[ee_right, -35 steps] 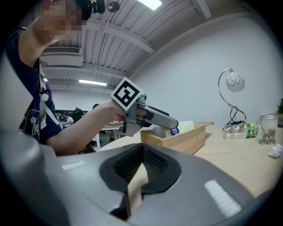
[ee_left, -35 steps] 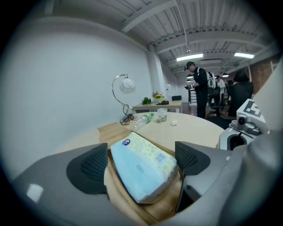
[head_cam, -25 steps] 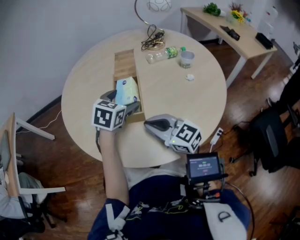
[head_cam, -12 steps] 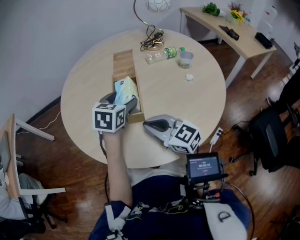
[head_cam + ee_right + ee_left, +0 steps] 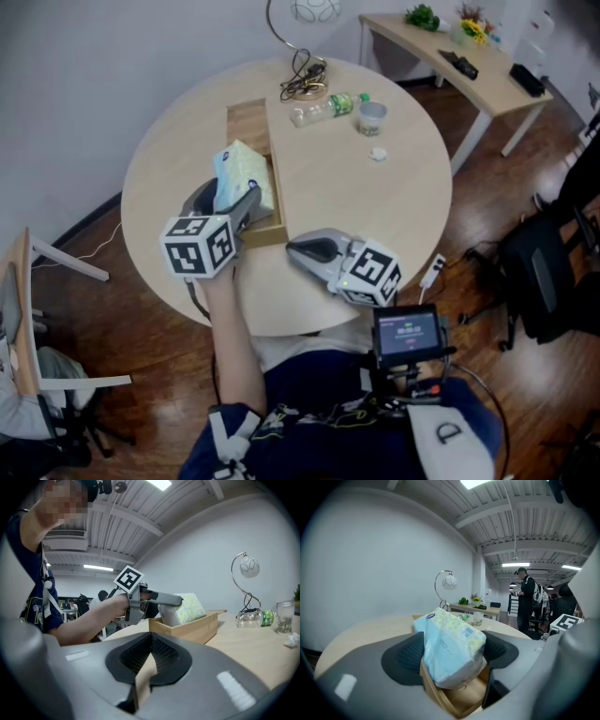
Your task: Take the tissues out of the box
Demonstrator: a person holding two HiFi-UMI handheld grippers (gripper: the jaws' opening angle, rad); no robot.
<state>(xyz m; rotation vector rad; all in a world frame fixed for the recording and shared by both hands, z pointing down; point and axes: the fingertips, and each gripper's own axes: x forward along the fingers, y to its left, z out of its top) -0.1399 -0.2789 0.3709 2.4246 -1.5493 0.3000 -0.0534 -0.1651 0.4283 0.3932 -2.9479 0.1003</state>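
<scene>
My left gripper (image 5: 232, 194), jaws just closed onto the tissue pack (image 5: 246, 169), holds it tilted above the box (image 5: 249, 122), long axis toward 12 o'clock.

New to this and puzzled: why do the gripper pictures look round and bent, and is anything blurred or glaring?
Left gripper view: wide-angle lens, black corners, bowed ceiling beams, a glaring ceiling light, tissue pack sharp. Right gripper view: same bending, a mosaic patch hiding a face. Head view: even light, barely bent.
</scene>
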